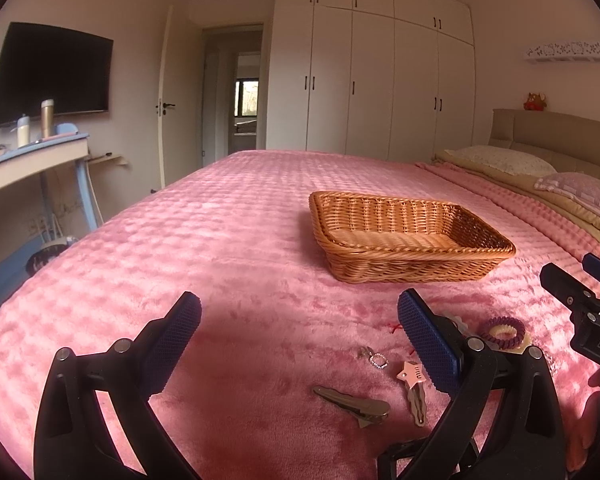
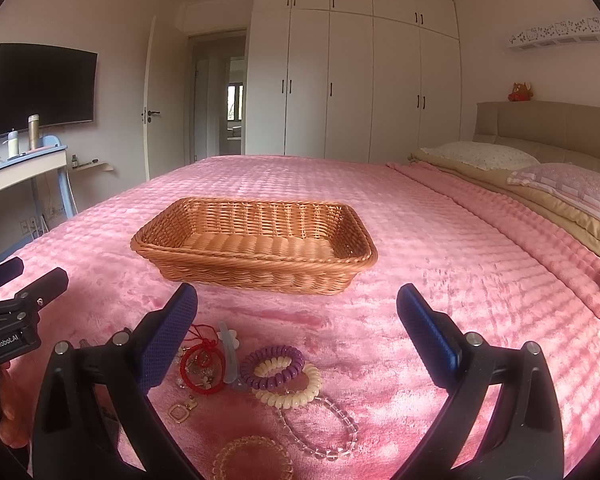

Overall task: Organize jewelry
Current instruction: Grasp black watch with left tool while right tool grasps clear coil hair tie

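Plainly, the pink plush bedspread (image 2: 440,240) is the work surface, filling the middle and lower part of both views. On it, at centre frame in the right wrist view, sits the wicker basket (image 2: 256,240), its floor bare as far as can be seen, which I take to be where the jewelry is meant to end up; nothing looks sorted yet.

Both tools hang low over the spread with their blue pads wide apart and nothing between them: the left gripper (image 1: 300,344) and the right gripper (image 2: 298,340) are released, probably held that way so either can drop onto a piece.

The pieces lie loose in a cluster at the lower part of both frames, near the basket but well short of it. Under the right tool: a clear bead bracelet (image 2: 324,428), a cream coil hair tie (image 2: 296,392) touching a purple coil hair tie (image 2: 274,364), and a red cord bracelet (image 2: 202,368) (partly hidden by the left pad). Under the left tool: a silver hair clip (image 1: 354,402), a pink star clip (image 1: 413,384) and a small beaded ring (image 1: 379,361).
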Available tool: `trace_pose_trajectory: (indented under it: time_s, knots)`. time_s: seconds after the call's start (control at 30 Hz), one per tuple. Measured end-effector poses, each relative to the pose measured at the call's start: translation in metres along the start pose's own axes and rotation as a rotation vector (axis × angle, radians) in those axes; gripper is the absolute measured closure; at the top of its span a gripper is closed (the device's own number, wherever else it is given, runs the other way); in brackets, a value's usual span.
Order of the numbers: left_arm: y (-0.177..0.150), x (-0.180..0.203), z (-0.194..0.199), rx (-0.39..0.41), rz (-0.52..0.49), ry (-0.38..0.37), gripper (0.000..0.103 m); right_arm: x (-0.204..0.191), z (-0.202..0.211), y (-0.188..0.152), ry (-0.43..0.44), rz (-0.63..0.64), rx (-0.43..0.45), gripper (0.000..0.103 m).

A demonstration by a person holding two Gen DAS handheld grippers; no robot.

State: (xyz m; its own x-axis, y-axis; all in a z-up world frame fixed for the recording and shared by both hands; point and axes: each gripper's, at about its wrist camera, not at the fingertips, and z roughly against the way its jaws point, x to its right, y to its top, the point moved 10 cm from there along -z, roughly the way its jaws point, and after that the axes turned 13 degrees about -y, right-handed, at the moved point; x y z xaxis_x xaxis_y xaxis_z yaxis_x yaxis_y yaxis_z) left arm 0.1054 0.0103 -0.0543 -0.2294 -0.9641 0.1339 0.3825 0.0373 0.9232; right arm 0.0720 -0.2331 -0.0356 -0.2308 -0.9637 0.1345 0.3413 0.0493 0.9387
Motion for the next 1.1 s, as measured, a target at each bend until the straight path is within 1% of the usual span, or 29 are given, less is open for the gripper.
trace_pose_trajectory:
  time_s: [0.07, 0.17, 0.23, 0.27, 0.37, 0.47, 0.53, 0.6, 0.63, 0.67, 0.7, 0.73, 0.8, 0.87, 0.93, 1.03, 1.07, 1.1]
  knots:
    - [0.000, -0.001, 0.003, -0.016, 0.010, -0.022, 0.008, 0.001, -0.001, -0.001, 0.003, 0.004, -0.011, 0.008]
    - [-0.006, 0.001, 0.012, -0.073, 0.022, -0.110, 0.008, 0.009, -0.006, -0.007, -0.004, 0.008, -0.061, 0.008]
    - [-0.014, 0.003, 0.019, -0.123, 0.009, -0.153, 0.009, 0.015, -0.008, -0.013, -0.003, 0.012, -0.095, 0.012]
    - [-0.017, 0.004, 0.021, -0.144, -0.001, -0.165, 0.012, 0.017, -0.008, -0.016, 0.005, 0.009, -0.113, 0.015]
    - [-0.027, 0.007, 0.029, -0.203, -0.005, -0.199, 0.016, 0.021, -0.007, -0.026, 0.040, 0.008, -0.176, 0.027]
    - [-0.042, 0.020, 0.033, -0.271, 0.026, -0.294, 0.021, 0.024, 0.001, -0.035, 0.053, 0.033, -0.199, 0.034]
    - [-0.055, 0.028, 0.033, -0.325, 0.042, -0.330, 0.026, 0.028, 0.009, -0.043, 0.057, 0.044, -0.215, 0.038]
    - [-0.069, 0.035, 0.033, -0.370, 0.056, -0.343, 0.030, 0.032, 0.016, -0.054, 0.082, 0.050, -0.251, 0.049]
    - [-0.075, 0.038, 0.032, -0.390, 0.069, -0.353, 0.036, 0.032, 0.020, -0.060, 0.095, 0.057, -0.270, 0.052]
    - [-0.081, 0.041, 0.031, -0.408, 0.088, -0.366, 0.042, 0.031, 0.023, -0.067, 0.110, 0.064, -0.290, 0.057]
    - [-0.086, 0.044, 0.030, -0.422, 0.108, -0.378, 0.045, 0.028, 0.025, -0.076, 0.127, 0.074, -0.319, 0.062]
    - [-0.090, 0.046, 0.028, -0.433, 0.122, -0.382, 0.046, 0.025, 0.025, -0.085, 0.140, 0.085, -0.349, 0.065]
    - [-0.096, 0.047, 0.024, -0.450, 0.138, -0.366, 0.049, 0.018, 0.021, -0.104, 0.146, 0.102, -0.413, 0.071]
    - [-0.099, 0.047, 0.020, -0.463, 0.158, -0.354, 0.062, 0.012, 0.016, -0.111, 0.159, 0.098, -0.443, 0.072]
    - [-0.101, 0.045, 0.018, -0.473, 0.172, -0.327, 0.068, 0.009, 0.013, -0.110, 0.163, 0.095, -0.457, 0.072]
    - [-0.099, 0.043, 0.017, -0.474, 0.197, -0.314, 0.072, 0.000, 0.008, -0.111, 0.189, 0.087, -0.507, 0.072]
    - [-0.099, 0.043, 0.016, -0.476, 0.200, -0.308, 0.074, -0.004, 0.008, -0.113, 0.189, 0.096, -0.518, 0.073]
    - [-0.100, 0.043, 0.016, -0.478, 0.200, -0.302, 0.075, -0.007, 0.007, -0.115, 0.179, 0.116, -0.524, 0.076]
